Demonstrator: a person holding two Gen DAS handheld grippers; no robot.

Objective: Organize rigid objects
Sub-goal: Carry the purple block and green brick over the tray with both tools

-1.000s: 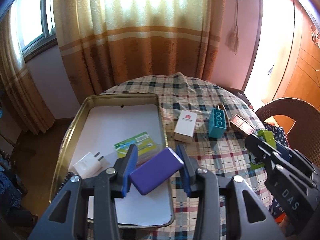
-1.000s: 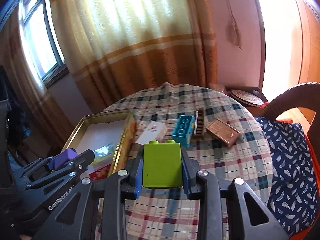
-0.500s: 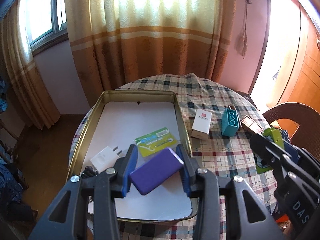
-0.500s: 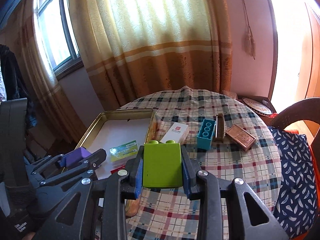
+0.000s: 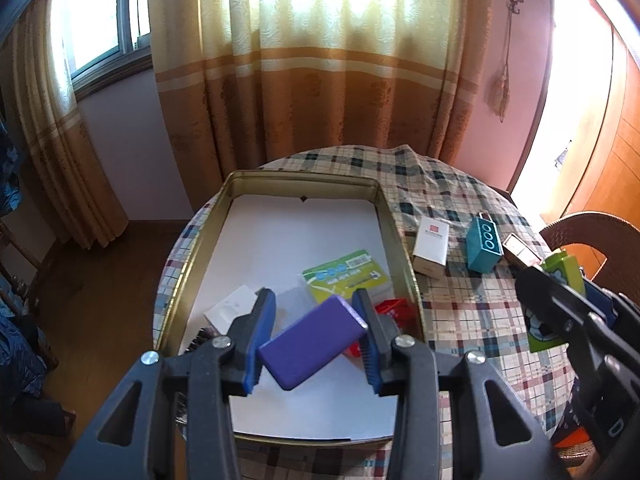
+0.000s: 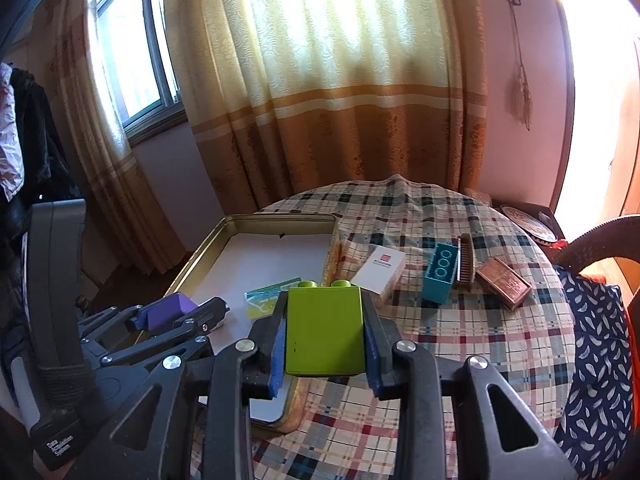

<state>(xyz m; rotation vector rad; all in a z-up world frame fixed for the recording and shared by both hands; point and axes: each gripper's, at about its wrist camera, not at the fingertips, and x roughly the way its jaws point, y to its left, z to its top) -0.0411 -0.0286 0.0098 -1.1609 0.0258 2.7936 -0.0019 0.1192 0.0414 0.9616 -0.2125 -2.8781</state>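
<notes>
My left gripper (image 5: 316,340) is shut on a purple block (image 5: 312,346), held tilted above the near part of the gold metal tray (image 5: 304,178). My right gripper (image 6: 325,344) is shut on a lime green toy brick (image 6: 324,330), studs pointing away, over the tray's near right corner (image 6: 292,416). In the right wrist view the left gripper (image 6: 176,314) shows at the left with the purple block (image 6: 170,308). In the left wrist view the green brick (image 5: 562,270) shows at the right edge.
In the tray lie a green card pack (image 5: 346,278), a white charger (image 5: 232,310) and a red item (image 5: 394,310). On the plaid cloth sit a white box (image 6: 380,270), a teal brick (image 6: 440,272), a comb (image 6: 465,264) and a copper case (image 6: 504,282). A wicker chair (image 6: 592,240) stands at the right.
Both grippers have shifted left with their blocks still held; the tray now lies more centred under the left gripper, and the tray's near corner sits under the green brick.
</notes>
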